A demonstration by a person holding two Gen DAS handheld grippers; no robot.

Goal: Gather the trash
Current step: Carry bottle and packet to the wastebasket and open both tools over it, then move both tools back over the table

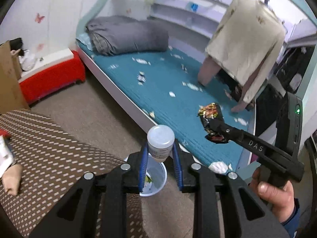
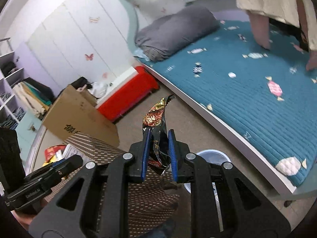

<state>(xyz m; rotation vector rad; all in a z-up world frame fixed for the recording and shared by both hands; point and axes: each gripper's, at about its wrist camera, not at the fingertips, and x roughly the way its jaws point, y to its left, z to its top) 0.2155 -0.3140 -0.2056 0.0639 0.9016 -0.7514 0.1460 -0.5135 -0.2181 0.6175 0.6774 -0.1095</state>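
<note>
My left gripper [image 1: 160, 148] is shut on a small white bottle with a white cap [image 1: 160, 141] and holds it in the air above a clear plastic bin [image 1: 158, 175] on the floor. My right gripper [image 2: 159, 138] is shut on a crumpled black and gold snack wrapper [image 2: 157, 123], also held up in the air; it shows in the left wrist view [image 1: 211, 119] over the edge of the bed. The bin's rim [image 2: 213, 155] shows just right of my right gripper.
A bed with a teal candy-print mattress [image 1: 168, 91] and a folded grey quilt [image 1: 126, 35] fills the right. A person in a beige top [image 1: 243, 45] leans on it. A brown patterned cushion [image 1: 49, 152], a cardboard box [image 2: 79, 115] and a red box [image 1: 51, 79] stand on the left.
</note>
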